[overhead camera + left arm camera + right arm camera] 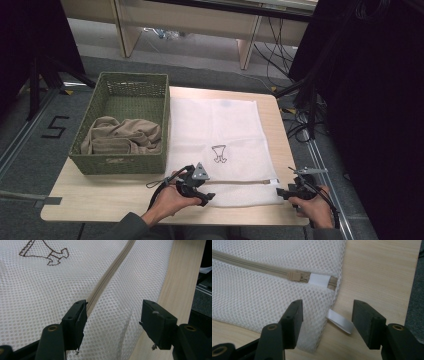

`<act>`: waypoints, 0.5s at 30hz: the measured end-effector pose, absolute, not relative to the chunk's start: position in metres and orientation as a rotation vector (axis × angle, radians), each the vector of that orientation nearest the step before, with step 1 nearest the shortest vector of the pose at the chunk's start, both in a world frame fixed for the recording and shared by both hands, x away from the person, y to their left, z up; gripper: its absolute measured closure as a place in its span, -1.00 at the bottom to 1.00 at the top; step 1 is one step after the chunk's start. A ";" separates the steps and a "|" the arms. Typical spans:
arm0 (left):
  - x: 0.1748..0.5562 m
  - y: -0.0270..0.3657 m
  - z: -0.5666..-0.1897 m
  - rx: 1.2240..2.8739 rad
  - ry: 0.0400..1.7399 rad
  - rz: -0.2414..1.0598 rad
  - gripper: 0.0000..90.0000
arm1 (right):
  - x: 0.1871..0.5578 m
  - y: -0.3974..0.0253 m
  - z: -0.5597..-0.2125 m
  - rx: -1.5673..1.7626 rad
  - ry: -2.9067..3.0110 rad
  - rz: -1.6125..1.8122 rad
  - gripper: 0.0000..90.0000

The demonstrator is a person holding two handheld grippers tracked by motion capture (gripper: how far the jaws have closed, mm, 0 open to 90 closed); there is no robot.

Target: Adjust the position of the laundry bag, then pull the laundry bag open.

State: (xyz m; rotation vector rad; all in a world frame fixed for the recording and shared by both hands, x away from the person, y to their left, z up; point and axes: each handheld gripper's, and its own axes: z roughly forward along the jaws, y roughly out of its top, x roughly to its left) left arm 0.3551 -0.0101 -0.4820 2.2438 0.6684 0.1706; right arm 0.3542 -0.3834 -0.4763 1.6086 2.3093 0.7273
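The white mesh laundry bag [215, 145] lies flat on the table [100, 197], beside the green basket [125, 122]. Your left gripper [113, 322] straddles its near edge by the zipper [110, 275], jaws wide, gripping nothing. Your right gripper [327, 322] stands equally open over the bag's corner.

A light wooden bench [100, 197] stands on grey floor [30, 160]; pale desks [200, 22] at twelve o'clock, cables [272, 47] beneath.

Two black claws [210, 196] [280, 192] with blocky jaws, brass-ringed screw holes, grey three-cornered top plates, trailing black cables, grey sleeve.
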 end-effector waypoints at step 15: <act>0.358 -0.021 -0.482 2.240 0.663 0.171 -0.19 | 0.363 -0.378 -0.484 1.591 2.326 0.685 -0.02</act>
